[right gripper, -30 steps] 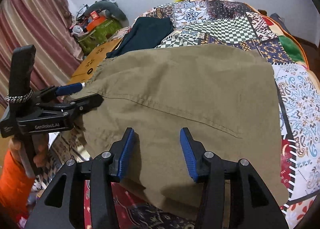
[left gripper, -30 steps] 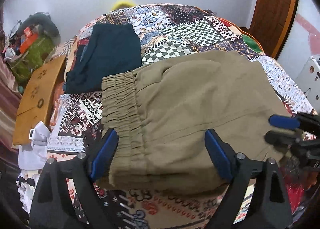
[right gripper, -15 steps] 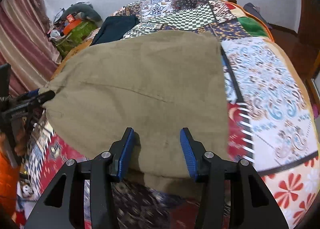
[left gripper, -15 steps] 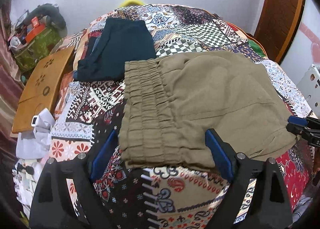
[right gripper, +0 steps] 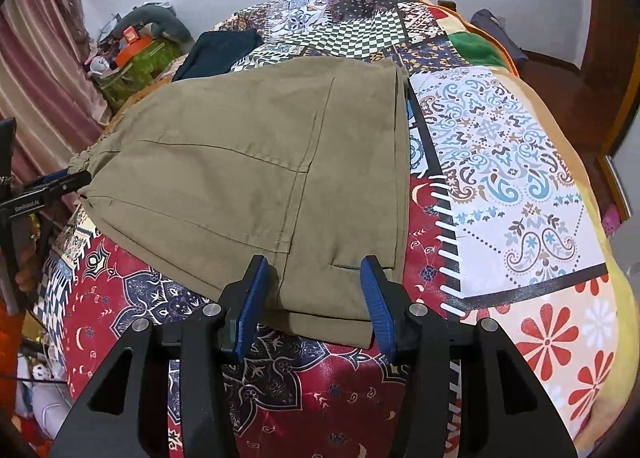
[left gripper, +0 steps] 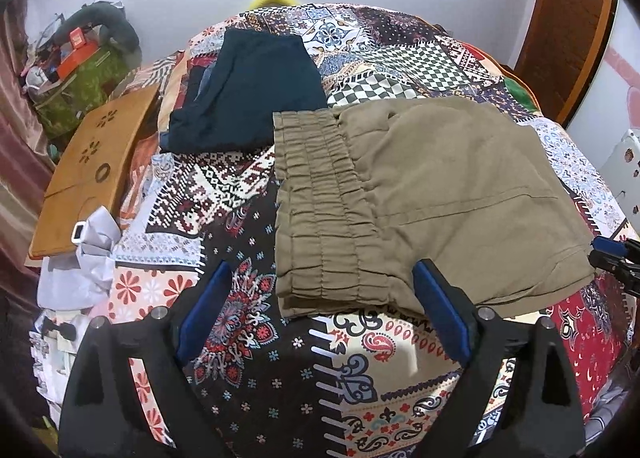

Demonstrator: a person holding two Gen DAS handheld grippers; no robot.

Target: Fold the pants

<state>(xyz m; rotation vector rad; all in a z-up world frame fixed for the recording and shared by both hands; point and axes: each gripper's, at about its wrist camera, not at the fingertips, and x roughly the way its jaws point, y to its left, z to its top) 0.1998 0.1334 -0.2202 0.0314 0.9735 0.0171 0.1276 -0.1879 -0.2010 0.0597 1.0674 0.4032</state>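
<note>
Olive-green pants [left gripper: 420, 193] lie folded flat on the patchwork bedspread [left gripper: 280, 358], with the elastic waistband [left gripper: 320, 209] toward the left. They also show in the right wrist view [right gripper: 248, 177]. My left gripper [left gripper: 324, 314] is open and empty, just in front of the waistband end. My right gripper [right gripper: 314, 298] is open and empty, hovering at the near hem end of the pants. The left gripper shows at the left edge of the right wrist view [right gripper: 60, 181]. The right gripper shows at the right edge of the left wrist view [left gripper: 616, 254].
A folded dark teal garment [left gripper: 248, 93] lies on the bed behind the waistband. A wooden lap tray [left gripper: 92, 169] and white cloth [left gripper: 80, 258] sit at the left bed edge. Clutter [left gripper: 80, 69] and a curtain stand at the left, a wooden door [left gripper: 572, 25] at the right.
Both grippers have pulled back toward me and off the pants, which now lie flat on the bed. The right wrist view has shifted to the hem end.
</note>
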